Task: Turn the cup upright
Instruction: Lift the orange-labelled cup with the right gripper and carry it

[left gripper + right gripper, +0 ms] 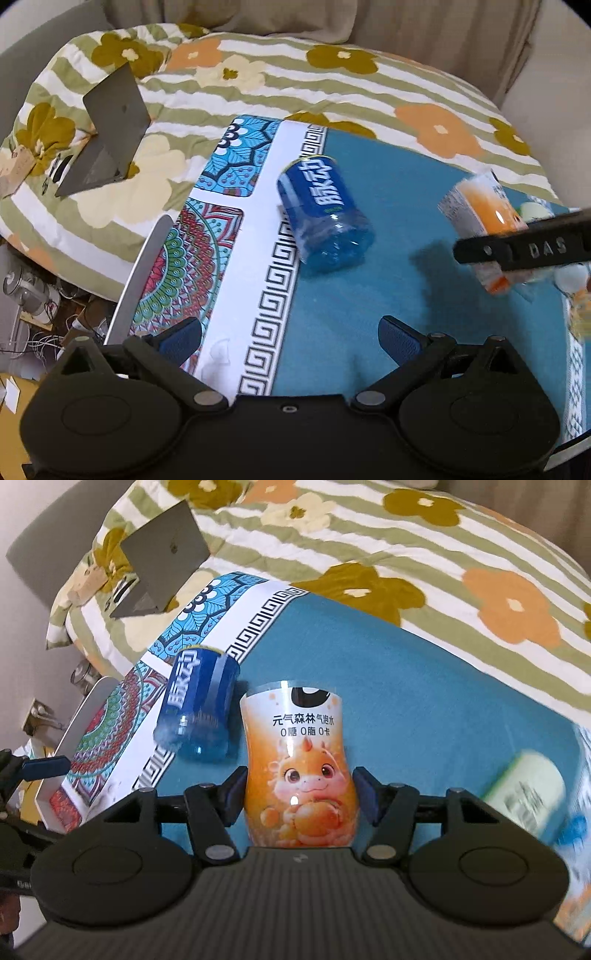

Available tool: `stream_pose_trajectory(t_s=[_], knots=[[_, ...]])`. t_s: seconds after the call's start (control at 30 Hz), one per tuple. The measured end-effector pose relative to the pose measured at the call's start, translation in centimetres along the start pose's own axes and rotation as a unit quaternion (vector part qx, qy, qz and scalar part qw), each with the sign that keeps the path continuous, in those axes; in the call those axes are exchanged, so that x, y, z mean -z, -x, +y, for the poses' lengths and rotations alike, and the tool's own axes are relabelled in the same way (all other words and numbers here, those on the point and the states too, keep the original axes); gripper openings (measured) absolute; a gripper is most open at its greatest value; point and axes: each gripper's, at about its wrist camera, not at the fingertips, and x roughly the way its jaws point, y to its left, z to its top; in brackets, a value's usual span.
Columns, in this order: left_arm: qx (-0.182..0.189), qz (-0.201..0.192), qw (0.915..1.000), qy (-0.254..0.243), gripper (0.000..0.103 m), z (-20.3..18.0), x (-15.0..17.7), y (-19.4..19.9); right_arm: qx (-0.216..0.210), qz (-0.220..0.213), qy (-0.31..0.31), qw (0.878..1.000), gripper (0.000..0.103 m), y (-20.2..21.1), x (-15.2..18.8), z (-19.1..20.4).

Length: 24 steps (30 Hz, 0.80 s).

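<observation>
Between right tongs (299, 794), orange cup (299, 768), blue cup (197, 709) beside

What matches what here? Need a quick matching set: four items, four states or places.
Items:
1. orange cup
2. blue cup
3. left hand-held gripper
4. laptop

States or places:
A. half open, on the flowered quilt
B. lying on its side on the blue mat
C. open, holding nothing
D. between the fingers of the right hand-held gripper

Pairs: 1-D, 2-B, 3-C, 4-A
</observation>
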Motion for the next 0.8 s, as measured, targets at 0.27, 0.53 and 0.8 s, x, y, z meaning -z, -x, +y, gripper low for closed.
stream_pose_trajectory(t_s=[0.27,0.53,0.8], knots=[[0.011,-0.008,0.9991,-0.039,0.103,-1.9,3.0,1.7,0.033,-0.008,-0.064,0.997,0.076,3.6,6.7,-0.4],[0.019,-0.003,0.998,-0.06,0.103,-3.3,5.1,1.8,0.077,-0.014,-0.15,0.986,0.076,3.1,12.1,-0.7],[0.016,0.002,0.9971,-0.074,0.103,-3.8,5.6,1.2,0.093,-0.011,-0.203,0.975,0.076,0.6,13.9,-1.4]])
